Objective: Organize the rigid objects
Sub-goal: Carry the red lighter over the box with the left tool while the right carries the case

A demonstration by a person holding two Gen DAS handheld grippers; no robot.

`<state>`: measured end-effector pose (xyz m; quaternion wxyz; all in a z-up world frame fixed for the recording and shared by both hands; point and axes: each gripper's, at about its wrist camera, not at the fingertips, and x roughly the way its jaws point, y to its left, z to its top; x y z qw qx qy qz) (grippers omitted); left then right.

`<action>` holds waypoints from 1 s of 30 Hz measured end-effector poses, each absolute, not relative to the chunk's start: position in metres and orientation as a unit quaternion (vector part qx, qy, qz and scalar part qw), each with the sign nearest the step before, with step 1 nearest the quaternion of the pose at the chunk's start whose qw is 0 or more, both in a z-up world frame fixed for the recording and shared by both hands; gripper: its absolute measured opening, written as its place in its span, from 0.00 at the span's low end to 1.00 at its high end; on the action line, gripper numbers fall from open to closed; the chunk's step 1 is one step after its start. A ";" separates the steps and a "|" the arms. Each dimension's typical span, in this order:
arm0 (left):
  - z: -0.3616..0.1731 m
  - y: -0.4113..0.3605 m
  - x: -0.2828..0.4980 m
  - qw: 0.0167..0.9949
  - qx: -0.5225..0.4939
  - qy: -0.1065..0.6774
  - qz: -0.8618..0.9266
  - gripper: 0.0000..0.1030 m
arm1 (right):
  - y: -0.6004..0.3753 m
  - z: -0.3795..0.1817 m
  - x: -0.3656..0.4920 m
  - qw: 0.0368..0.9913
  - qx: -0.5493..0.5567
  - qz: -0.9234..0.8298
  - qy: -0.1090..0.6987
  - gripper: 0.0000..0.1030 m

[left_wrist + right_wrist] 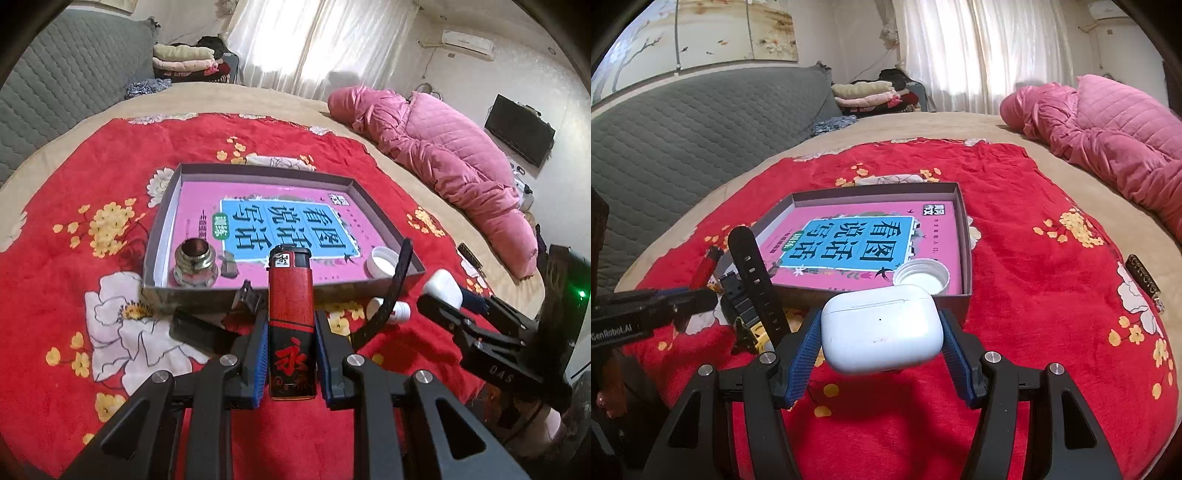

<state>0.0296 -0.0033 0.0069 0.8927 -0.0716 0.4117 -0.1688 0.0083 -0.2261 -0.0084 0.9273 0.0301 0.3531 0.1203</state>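
My left gripper [290, 325] is shut on a red and black lighter [290, 317], held upright just in front of the shallow grey box [162, 229]. The box holds a pink book, a brass fitting [194, 263] at its near left and a white cap [382, 261] at its near right. My right gripper [881, 325] is shut on a white earbud case [882, 328], near the box's [964, 236] near right corner, where the cap [922, 275] lies. A black watch [753, 280] stands on the red cloth between the grippers.
A small white bottle [388, 309] and a dark flat object [201, 328] lie on the red flowered cloth [74, 295] before the box. A dark bar-shaped item [1145, 282] lies at the right. A pink quilt [1115, 136] lies at the back right of the bed.
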 end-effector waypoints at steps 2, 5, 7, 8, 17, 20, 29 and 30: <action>0.007 -0.003 0.032 0.893 -0.074 0.410 -0.167 0.22 | -0.227 -0.009 0.009 0.927 0.030 0.118 0.354 0.62; 0.010 -0.001 0.036 0.896 -0.080 0.406 -0.160 0.22 | -0.228 -0.010 0.011 0.926 0.033 0.117 0.359 0.62; 0.012 -0.001 0.040 0.899 -0.077 0.405 -0.150 0.22 | -0.228 -0.011 0.012 0.924 0.035 0.117 0.362 0.62; 0.013 -0.001 0.041 0.899 -0.078 0.403 -0.148 0.22 | -0.227 -0.012 0.013 0.924 0.034 0.117 0.363 0.62; 0.026 -0.007 0.064 0.907 -0.090 0.384 -0.151 0.22 | -0.226 -0.002 0.018 0.926 0.035 0.103 0.361 0.62; 0.034 -0.011 0.076 0.907 -0.096 0.383 -0.147 0.22 | -0.225 0.003 0.018 0.926 0.027 0.100 0.362 0.62; 0.043 -0.010 0.096 0.907 -0.111 0.388 -0.122 0.22 | -0.217 0.020 0.024 0.930 0.027 0.095 0.354 0.62; 0.045 -0.009 0.099 0.908 -0.113 0.385 -0.124 0.22 | -0.217 0.021 0.026 0.930 0.027 0.093 0.354 0.62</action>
